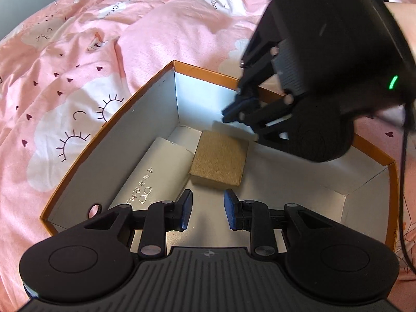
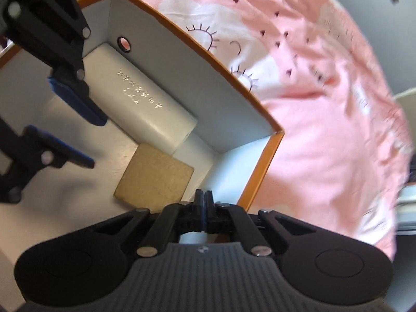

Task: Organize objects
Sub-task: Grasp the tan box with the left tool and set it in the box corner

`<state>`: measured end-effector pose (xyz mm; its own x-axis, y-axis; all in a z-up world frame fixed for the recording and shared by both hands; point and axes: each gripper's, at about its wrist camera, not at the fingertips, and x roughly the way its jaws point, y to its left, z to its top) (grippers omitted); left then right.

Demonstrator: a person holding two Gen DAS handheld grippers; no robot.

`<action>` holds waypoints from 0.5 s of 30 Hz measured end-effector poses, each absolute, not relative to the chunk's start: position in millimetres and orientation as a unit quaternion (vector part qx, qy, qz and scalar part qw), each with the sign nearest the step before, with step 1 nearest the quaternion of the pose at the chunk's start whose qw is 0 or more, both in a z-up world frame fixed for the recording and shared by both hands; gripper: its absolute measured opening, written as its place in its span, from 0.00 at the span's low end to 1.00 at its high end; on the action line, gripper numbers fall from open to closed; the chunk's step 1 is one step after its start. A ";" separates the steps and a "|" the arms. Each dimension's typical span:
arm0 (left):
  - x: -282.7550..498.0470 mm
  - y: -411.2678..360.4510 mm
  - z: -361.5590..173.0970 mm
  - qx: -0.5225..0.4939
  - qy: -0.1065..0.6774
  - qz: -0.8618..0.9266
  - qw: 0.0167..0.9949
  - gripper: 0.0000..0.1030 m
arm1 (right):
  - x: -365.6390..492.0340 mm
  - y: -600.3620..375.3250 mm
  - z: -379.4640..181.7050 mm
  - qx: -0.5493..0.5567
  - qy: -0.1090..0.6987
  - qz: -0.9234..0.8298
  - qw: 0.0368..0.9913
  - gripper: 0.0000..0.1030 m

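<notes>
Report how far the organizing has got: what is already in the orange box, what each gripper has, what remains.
Done: the white case and the tan box lie side by side on the floor of the orange box.
In hand: nothing. The left gripper shows an empty gap between its pads; the right gripper is shut and empty.
Left: no loose items show on the pink bedding, so little seems to remain.

A bed with a rumpled pink cloud-print quilt (image 1: 78, 65) fills the sunlit background
</notes>
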<state>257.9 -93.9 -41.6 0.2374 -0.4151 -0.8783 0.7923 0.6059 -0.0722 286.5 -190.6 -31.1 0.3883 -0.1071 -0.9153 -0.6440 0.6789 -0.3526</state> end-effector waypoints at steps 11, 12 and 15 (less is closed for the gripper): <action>260.0 -121.8 -61.9 0.264 0.453 -0.421 0.740 0.61 | 279.1 -218.0 1.1 -0.309 0.470 0.226 0.796 0.04; 258.8 -124.7 -62.8 0.281 0.442 -0.427 0.737 0.63 | 279.7 -221.7 5.1 -0.295 0.468 0.227 0.802 0.04; 258.3 -135.2 -69.5 0.319 0.435 -0.436 0.720 0.69 | 280.3 -233.7 15.8 -0.252 0.465 0.234 0.816 0.08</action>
<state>258.3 -135.2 -69.5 0.2407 -0.3506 -0.9051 0.9062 0.4152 0.0802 280.3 -233.7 15.8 0.4582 0.1462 -0.8768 -0.6160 0.7634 -0.1946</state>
